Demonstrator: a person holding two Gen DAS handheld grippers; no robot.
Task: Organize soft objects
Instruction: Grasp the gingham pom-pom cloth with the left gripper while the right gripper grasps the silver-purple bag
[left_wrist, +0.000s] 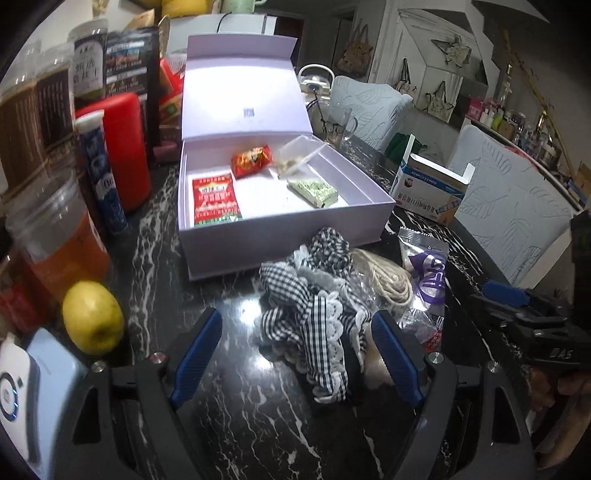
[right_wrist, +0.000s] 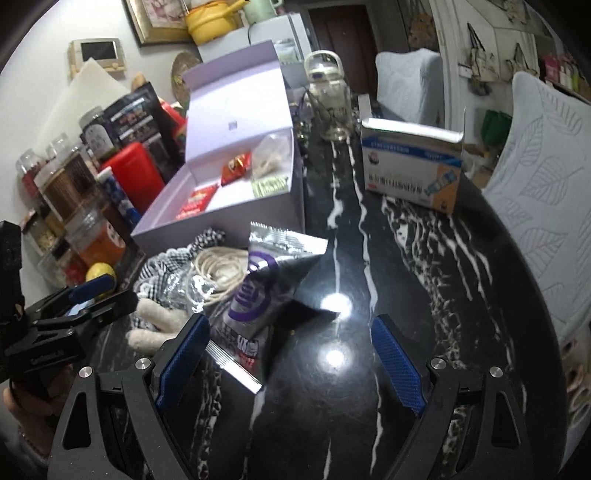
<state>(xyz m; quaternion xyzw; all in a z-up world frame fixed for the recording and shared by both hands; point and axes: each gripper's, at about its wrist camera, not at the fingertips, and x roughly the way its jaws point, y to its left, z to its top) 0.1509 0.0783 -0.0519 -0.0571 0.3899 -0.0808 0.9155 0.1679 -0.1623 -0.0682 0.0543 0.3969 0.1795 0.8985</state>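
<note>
Jaws of both grippers spread wide, gripping nothing; left gripper (left_wrist: 295, 354) low over the black marbled surface (left_wrist: 236, 406), its right blue pad against the edge of a crumpled black-and-white gingham cloth (left_wrist: 310, 314) with lace trim; right gripper (right_wrist: 290, 363) over bare surface, its left pad just beside a silver-and-purple foil packet (right_wrist: 258, 288).

Heaped together just past the pads: gingham cloth, a coil of cream cord (right_wrist: 218, 269), crinkled clear plastic, the foil packet, and something white and fluffy (right_wrist: 155, 321) at the near edge of the pile; all lying loose on the surface, outside the box.

Left of the pile: a yellow lemon (left_wrist: 92, 317); an orange-filled clear jar (left_wrist: 59, 243); a blue tube (left_wrist: 101, 173); a red canister (left_wrist: 125, 147).

Directly behind the pile: an open white gift box (left_wrist: 280, 240), lid standing upright; inside, a red sachet (left_wrist: 214, 199), a red-orange wrapped snack (left_wrist: 251, 160), a green packet (left_wrist: 314, 190) and a clear plastic tub (left_wrist: 299, 153).

Further right: a blue-and-white carton (right_wrist: 410, 166), flap open; behind, a glass kettle (right_wrist: 328, 99); pale leaf-patterned chair backs (right_wrist: 543, 184) around the surface's rim.
</note>
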